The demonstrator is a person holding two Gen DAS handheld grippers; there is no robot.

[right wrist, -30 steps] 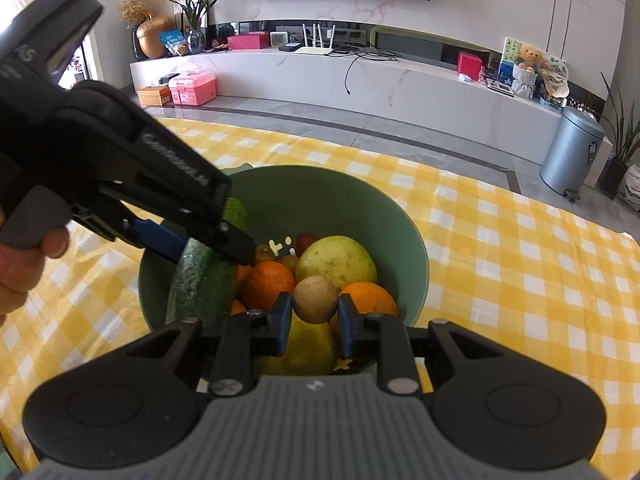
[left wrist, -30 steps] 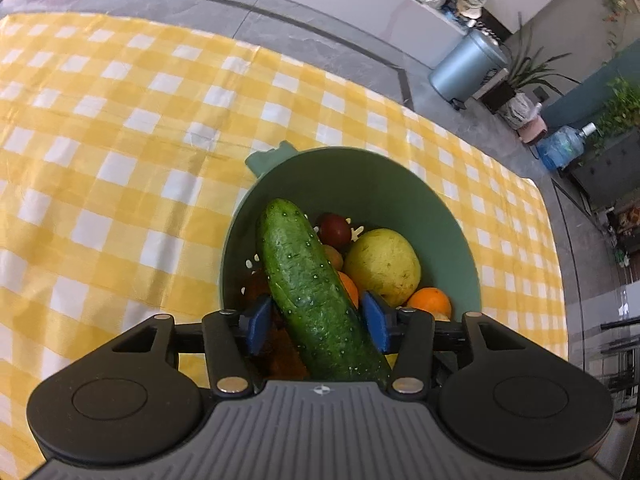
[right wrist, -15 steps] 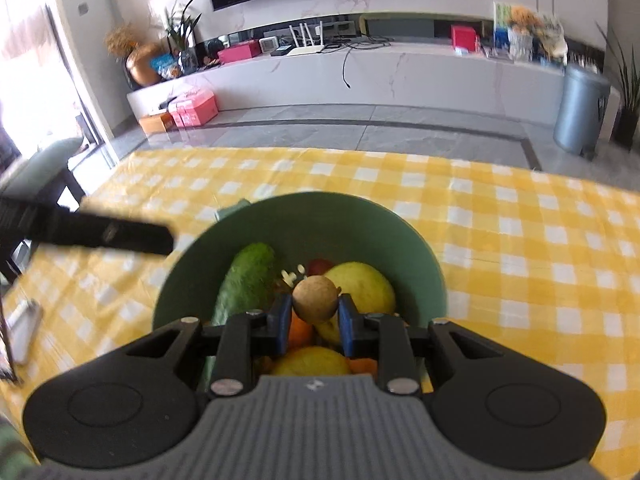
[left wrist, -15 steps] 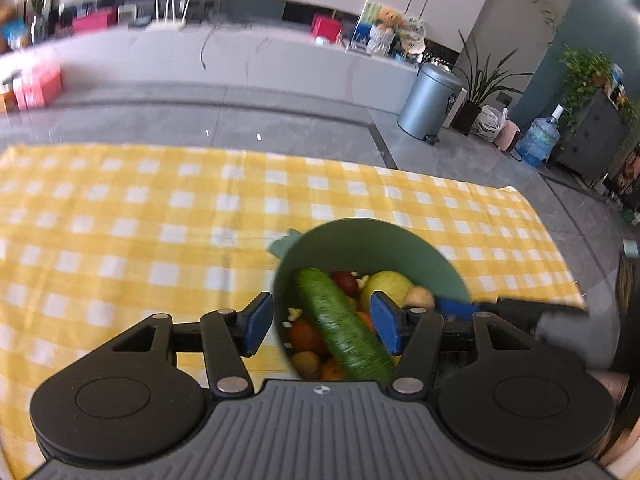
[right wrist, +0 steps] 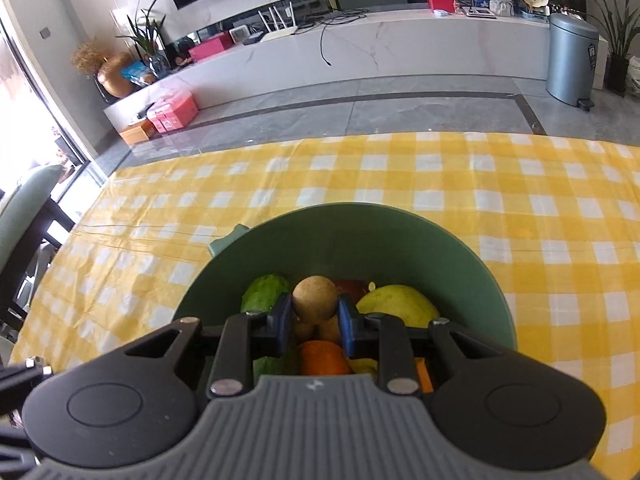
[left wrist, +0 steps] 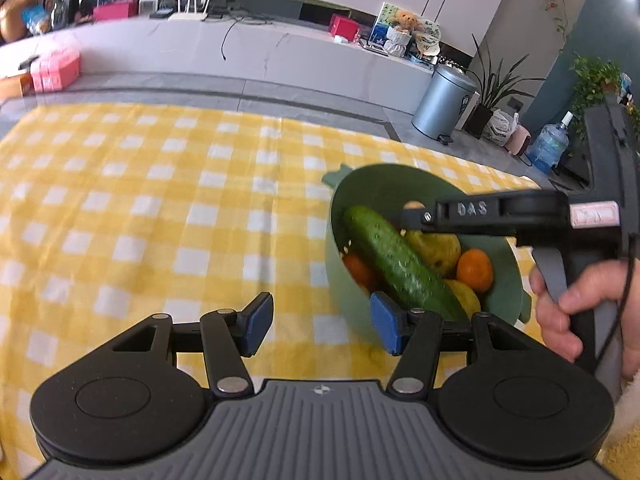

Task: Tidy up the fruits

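Observation:
A green bowl (left wrist: 384,184) (right wrist: 360,236) stands on the yellow checked cloth, holding a long cucumber (left wrist: 396,260), oranges (left wrist: 474,270), a yellow-green pear (right wrist: 396,306) and other fruit. My left gripper (left wrist: 320,326) is open and empty, over the cloth just left of the bowl. My right gripper (right wrist: 314,316) hangs above the bowl, shut on a small round brown fruit (right wrist: 314,299). In the left wrist view the right gripper (left wrist: 412,210) reaches over the bowl from the right, held by a hand (left wrist: 568,308), the brown fruit (left wrist: 414,205) at its tip.
The checked cloth (left wrist: 140,208) stretches wide to the left of the bowl. Beyond the table lie a grey floor, a marble ledge with pink boxes (right wrist: 174,112) and a metal bin (right wrist: 572,60). A green chair (right wrist: 24,204) stands off the table's left edge.
My left gripper let go of the cucumber, which now lies in the bowl, and drew back to the left. My right gripper, still shut on the brown fruit, shifted over the bowl.

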